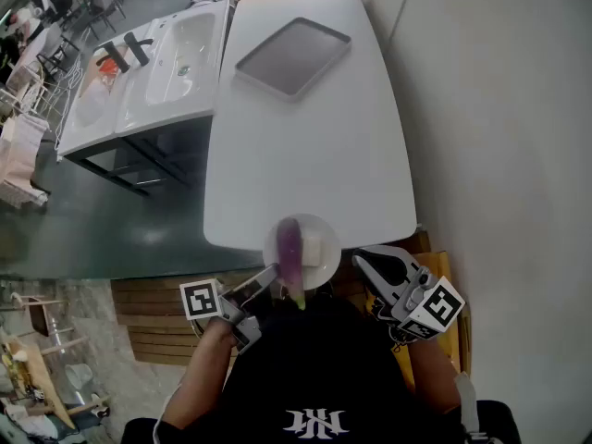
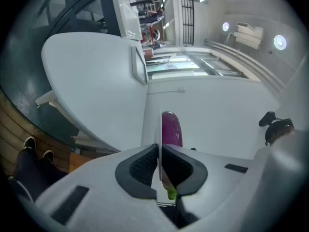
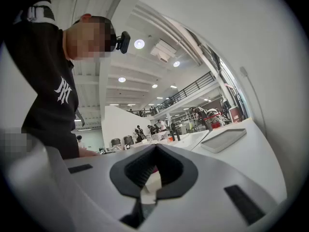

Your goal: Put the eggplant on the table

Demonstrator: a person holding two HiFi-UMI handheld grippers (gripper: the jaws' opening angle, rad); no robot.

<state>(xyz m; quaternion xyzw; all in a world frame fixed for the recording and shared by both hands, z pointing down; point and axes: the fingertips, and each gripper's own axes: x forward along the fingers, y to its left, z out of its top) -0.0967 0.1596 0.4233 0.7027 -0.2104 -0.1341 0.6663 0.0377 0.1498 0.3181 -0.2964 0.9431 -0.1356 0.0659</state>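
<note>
A purple eggplant [image 1: 290,246] with a green stem lies on a white plate [image 1: 326,250] at the near edge of the white table [image 1: 305,155]. My left gripper [image 1: 269,279] comes in from the lower left and is shut on the plate's near rim. In the left gripper view the thin plate edge [image 2: 160,124] runs between the pads of the left gripper [image 2: 159,151], with the eggplant [image 2: 171,127] just beyond them. My right gripper [image 1: 361,260] hangs off the table's near edge, right of the plate, shut and holding nothing. In its own view the right gripper [image 3: 155,151] has its jaws together.
A grey tray [image 1: 293,55] lies at the table's far end, also in the right gripper view [image 3: 227,139]. A white double sink unit [image 1: 157,72] stands to the left of the table. A wall [image 1: 499,137] runs along the right. Wooden flooring [image 1: 153,326] lies below the near edge.
</note>
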